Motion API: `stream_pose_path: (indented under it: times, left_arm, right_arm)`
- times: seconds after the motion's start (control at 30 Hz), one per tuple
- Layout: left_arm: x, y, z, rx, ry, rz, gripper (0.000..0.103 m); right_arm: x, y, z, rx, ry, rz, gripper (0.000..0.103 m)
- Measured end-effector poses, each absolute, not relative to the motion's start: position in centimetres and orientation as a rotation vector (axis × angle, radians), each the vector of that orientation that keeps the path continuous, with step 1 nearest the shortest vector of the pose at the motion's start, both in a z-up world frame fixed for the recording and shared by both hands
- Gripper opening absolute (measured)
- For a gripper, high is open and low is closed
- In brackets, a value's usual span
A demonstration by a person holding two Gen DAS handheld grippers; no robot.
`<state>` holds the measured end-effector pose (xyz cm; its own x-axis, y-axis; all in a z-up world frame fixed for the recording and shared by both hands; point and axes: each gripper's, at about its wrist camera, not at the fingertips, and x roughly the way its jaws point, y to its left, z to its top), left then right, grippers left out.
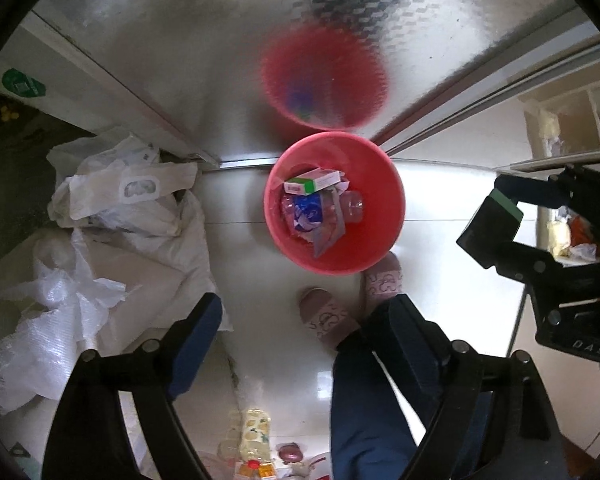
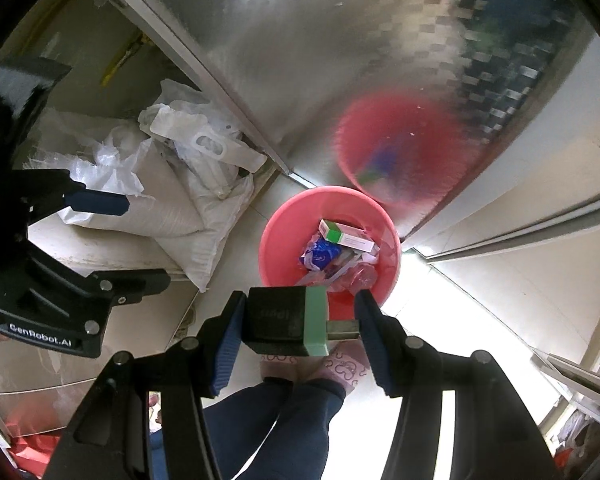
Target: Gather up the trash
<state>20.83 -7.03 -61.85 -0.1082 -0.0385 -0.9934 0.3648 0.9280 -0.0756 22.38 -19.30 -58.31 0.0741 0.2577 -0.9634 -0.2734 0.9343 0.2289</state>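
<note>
My left gripper (image 1: 300,344) gaping wide and empty above the red bin (image 1: 334,204), my right gripper (image 2: 300,330) clamping a black-and-green charger block (image 2: 286,320), carton (image 1: 311,181) and wrappers lying inside the bin

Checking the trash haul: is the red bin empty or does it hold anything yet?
Not empty. The red bin holds a green-and-white box, a blue wrapper and clear plastic, well below its rim.
</note>
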Motion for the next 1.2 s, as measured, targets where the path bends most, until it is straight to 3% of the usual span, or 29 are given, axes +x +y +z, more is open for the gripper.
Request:
stream_pose_path:
  times: [0.27,0.37,0.8,0.97,1.2]
  left_arm:
    - [20.9,-6.0,-61.8,0.250,1.646,-0.312,0.088]
    - [20.8,-5.9,-61.6,0.252,1.640,-0.320,0.088]
    - [20.3,-6.1,-58.4,0.219,1.611,-0.329,0.093]
    - [19.6,-6.1,-52.9,0.174,1.577,-0.325,0.094]
    - [18.4,-5.8,-40.0,0.124,1.442,-0.285,0.095]
  right_arm:
    - [22.3,-19.2,-58.8,0.007,1.455,0.389,0.054]
    - [22.2,-19.1,-58.4,0.021,1.437,0.394,0.069]
    - [21.5,-19.5,-55.0,0.023,1.409,0.361,0.071]
    - [20.6,-19.8,-49.7,0.032,1.385,0.344,0.071]
    - [19.4,-20.0,-38.1,0.035,1.287,0.292,0.071]
